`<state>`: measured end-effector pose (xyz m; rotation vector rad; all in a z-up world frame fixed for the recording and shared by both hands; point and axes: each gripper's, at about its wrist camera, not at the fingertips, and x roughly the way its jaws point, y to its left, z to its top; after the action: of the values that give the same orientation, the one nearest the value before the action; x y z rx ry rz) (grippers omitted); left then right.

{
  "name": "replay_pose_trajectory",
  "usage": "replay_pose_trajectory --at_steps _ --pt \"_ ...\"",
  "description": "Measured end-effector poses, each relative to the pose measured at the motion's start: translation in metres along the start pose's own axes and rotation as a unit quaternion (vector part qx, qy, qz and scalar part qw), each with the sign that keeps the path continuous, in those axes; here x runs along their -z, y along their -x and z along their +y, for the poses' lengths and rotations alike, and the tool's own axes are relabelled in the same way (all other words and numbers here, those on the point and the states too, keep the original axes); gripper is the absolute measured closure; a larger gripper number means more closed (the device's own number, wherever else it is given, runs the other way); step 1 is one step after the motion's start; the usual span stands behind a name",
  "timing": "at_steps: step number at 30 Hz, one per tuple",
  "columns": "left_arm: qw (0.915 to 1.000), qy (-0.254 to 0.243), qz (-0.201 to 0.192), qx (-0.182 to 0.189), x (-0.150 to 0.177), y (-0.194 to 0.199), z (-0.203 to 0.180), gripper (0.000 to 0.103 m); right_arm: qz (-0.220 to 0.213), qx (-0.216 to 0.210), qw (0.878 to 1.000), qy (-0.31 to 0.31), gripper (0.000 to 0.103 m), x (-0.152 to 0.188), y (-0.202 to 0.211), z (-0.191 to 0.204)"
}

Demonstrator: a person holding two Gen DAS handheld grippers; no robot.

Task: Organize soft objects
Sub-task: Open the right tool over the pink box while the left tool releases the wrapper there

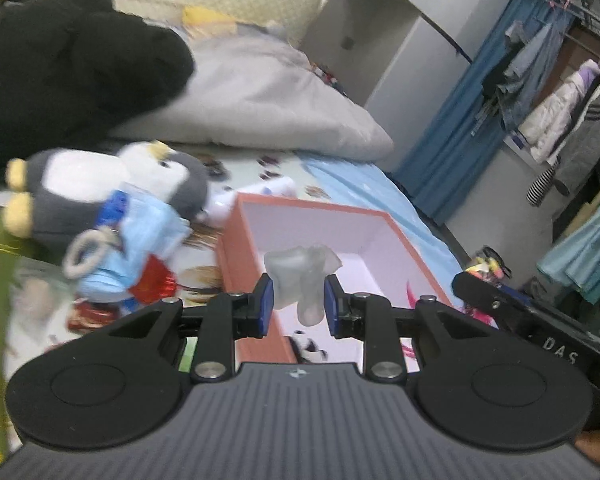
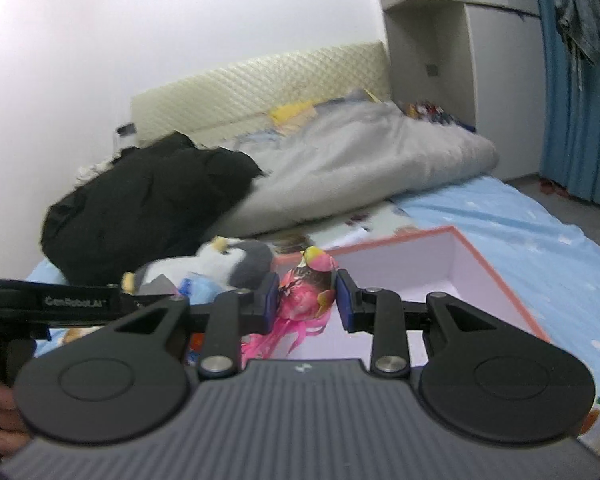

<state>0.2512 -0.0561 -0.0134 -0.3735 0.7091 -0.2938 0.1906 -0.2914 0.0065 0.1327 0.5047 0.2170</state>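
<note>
My left gripper [image 1: 299, 306] is shut on a soft translucent grey toy [image 1: 302, 276] and holds it over the open orange box [image 1: 340, 210] with a white inside. My right gripper [image 2: 307, 303] is shut on a pink and yellow feathered toy [image 2: 306, 294], just left of the same orange box [image 2: 496, 270]. A grey and white penguin plush [image 1: 112, 190] lies on the bed left of the box, with a blue face mask [image 1: 148, 236] and a red packet [image 1: 154, 282] in front of it. The penguin plush [image 2: 220, 266] also shows behind the right gripper.
A black jacket [image 1: 68, 68] and a grey folded duvet [image 1: 268, 96] lie at the head of the bed. The other gripper's black body [image 1: 512, 308] reaches in from the right. Clothes hang on a rack [image 1: 560, 120] beyond blue curtains [image 1: 468, 112]. A small panda figure [image 1: 310, 346] lies inside the box.
</note>
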Motion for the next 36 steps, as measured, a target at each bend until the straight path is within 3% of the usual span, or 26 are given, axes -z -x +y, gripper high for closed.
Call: replay_pose_trajectory --at_steps 4,8,14,18,21,25,29,36 --pt "0.9993 -0.013 0.034 -0.007 0.001 -0.041 -0.014 0.072 0.053 0.010 0.998 -0.039 0.070 0.001 -0.020 -0.032" --pt "0.9965 0.006 0.082 -0.013 0.004 -0.082 -0.010 0.072 0.097 0.031 0.994 -0.044 0.070 0.010 -0.041 -0.051" --pt "0.9902 0.001 0.139 -0.008 0.008 -0.114 -0.010 0.072 0.181 0.054 0.980 -0.063 0.070 0.034 -0.085 -0.084" --pt "0.9881 -0.021 0.152 -0.010 0.008 -0.124 -0.017 0.072 0.205 0.065 0.974 -0.074 0.070 0.049 -0.098 -0.097" --pt "0.9874 -0.030 0.155 -0.011 0.010 -0.126 -0.021 0.072 0.211 0.057 0.972 -0.085 0.069 0.055 -0.098 -0.100" --pt "0.9872 -0.037 0.155 -0.015 0.010 -0.127 -0.023 0.054 0.213 0.056 0.971 -0.088 0.062 0.055 -0.095 -0.103" --pt "0.9890 -0.052 0.138 -0.018 0.005 -0.117 -0.026 0.054 0.204 0.060 0.974 -0.078 0.057 0.049 -0.093 -0.100" --pt "0.9924 -0.092 0.080 -0.015 -0.007 -0.075 -0.039 0.054 0.135 0.048 0.988 -0.064 0.057 0.025 -0.059 -0.084"
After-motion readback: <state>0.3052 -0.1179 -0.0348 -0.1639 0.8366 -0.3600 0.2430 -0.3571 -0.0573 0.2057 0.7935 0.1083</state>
